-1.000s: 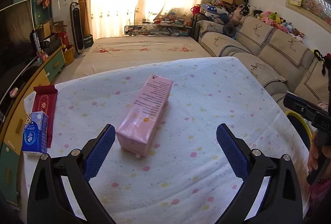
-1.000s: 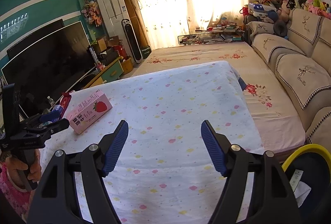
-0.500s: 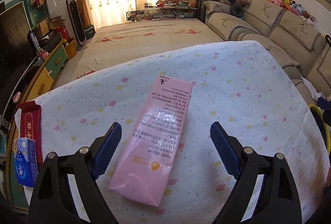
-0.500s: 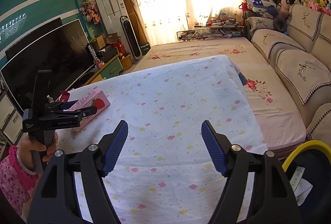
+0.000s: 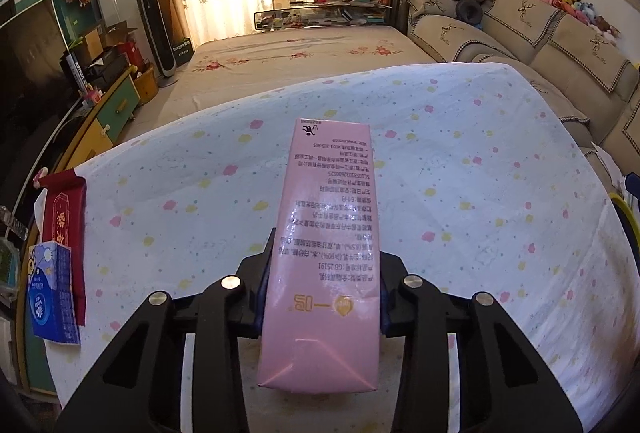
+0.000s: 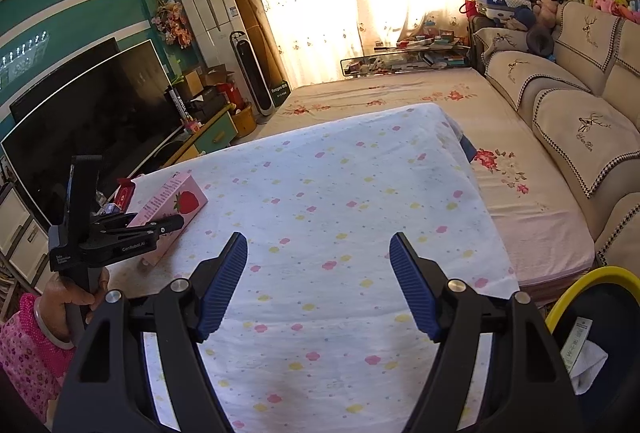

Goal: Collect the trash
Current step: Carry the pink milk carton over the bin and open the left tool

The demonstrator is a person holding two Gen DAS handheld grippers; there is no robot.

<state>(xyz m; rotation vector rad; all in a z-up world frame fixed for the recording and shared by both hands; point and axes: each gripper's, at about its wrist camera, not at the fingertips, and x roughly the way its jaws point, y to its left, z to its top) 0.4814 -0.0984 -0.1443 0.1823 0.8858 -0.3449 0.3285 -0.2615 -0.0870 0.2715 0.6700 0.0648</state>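
A long pink milk carton (image 5: 328,193) with a strawberry on its side lies on the dotted tablecloth (image 5: 480,173). My left gripper (image 5: 324,265) straddles its near end, and its jaws are closing, with the blue pads against both long sides. The right wrist view shows the same carton (image 6: 176,201) at the table's left, the left gripper (image 6: 160,229) on it, and a person's hand (image 6: 68,293) on the handle. My right gripper (image 6: 318,261) hovers open over the cloth with nothing between its fingers.
A blue tissue pack (image 5: 50,293) and a red packet (image 5: 64,217) lie at the table's left edge. A yellow-rimmed bin (image 6: 592,277) with paper inside stands at the lower right. A television (image 6: 88,121) is to the left and a sofa (image 6: 580,125) to the right.
My left gripper moved forward and down over the carton, and its jaws closed from wide apart onto the carton's sides. The right gripper stayed where it was, open.
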